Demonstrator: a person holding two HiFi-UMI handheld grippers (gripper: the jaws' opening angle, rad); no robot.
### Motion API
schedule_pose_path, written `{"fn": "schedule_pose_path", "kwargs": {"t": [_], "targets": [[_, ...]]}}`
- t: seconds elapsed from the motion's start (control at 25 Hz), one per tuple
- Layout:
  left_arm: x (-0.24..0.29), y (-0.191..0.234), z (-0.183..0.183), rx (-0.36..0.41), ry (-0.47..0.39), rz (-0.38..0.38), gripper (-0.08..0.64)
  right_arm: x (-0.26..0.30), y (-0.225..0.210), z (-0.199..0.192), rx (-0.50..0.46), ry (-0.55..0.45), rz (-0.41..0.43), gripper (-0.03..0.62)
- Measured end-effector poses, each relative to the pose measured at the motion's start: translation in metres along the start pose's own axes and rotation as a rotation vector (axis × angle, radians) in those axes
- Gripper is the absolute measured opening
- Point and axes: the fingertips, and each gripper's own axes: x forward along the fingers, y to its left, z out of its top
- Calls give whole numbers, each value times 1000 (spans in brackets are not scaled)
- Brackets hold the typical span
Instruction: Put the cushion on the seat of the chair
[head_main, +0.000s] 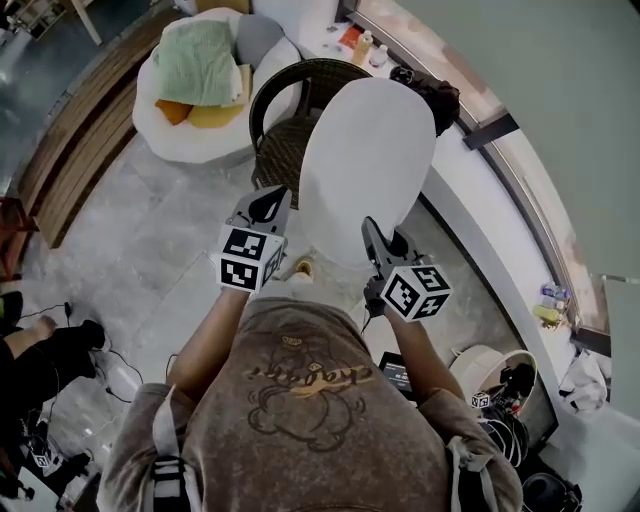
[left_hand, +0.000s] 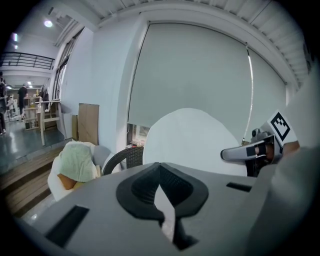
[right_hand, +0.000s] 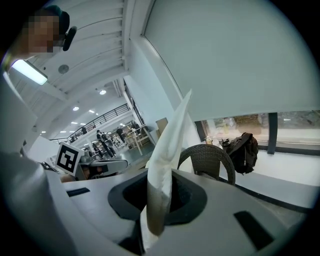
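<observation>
Big white oval cushion (head_main: 368, 160) is in the air btwn both grippers, held by its near edge and tilted up at the far end. It's not on the seat yet. In the head view its far part covers part of the chair. Dark wicker chair (head_main: 283, 150) stands just beyond and slightly left, seat bare, w/ a round back rail. Far left is a white lounge seat (head_main: 170, 135) w/ a green pillow (head_main: 195, 62), not part of the job.

Left gripper (head_main: 268, 204) is closed on the cushion's near-left edge, w/ a thin white strip of fabric nipped btwn its jaws. Right gripper (head_main: 371, 230) likewise clamps the near-right edge, fabric squeezed thin.

Step in hand, I'd say: the carry to the chair. Next move prob. needs the cushion brought over the seat, tipped flat, lowered inside the rail, then both grips let go.
</observation>
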Motion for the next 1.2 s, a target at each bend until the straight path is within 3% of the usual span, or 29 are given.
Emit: {"fn": "schedule_pose_path", "kwargs": {"t": [0.76,1.2], "targets": [[63,59,12,-1,48,-22,5,92,-15,10,21,73,59,60],[104,79,3,-14,90,-40,5,136,-45,3,51,99,49,60]]}}
